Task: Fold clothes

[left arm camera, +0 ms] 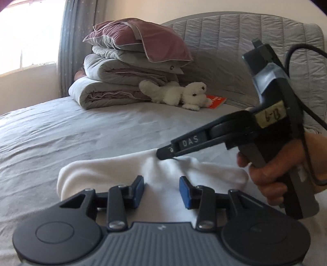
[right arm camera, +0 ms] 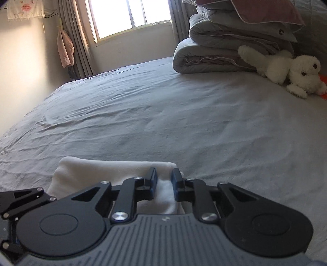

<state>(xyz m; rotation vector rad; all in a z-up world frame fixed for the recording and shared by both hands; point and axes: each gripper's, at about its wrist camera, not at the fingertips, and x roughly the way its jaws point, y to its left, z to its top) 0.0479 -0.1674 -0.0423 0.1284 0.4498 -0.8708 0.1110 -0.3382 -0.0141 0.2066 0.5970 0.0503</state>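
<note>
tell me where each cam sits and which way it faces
Left wrist: on the left gripper, looking across the bed to the headboard; its jaws straddle the white garment; the right gripper and a hand show.
Right wrist: on the right gripper, facing the window; pads pinch the garment.
Shared: garment, folded bedding, plush toy.

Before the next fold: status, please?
Right gripper pinching folded white fleece garment. Left gripper open over it. Grey bedsheet ahead clear.
</note>
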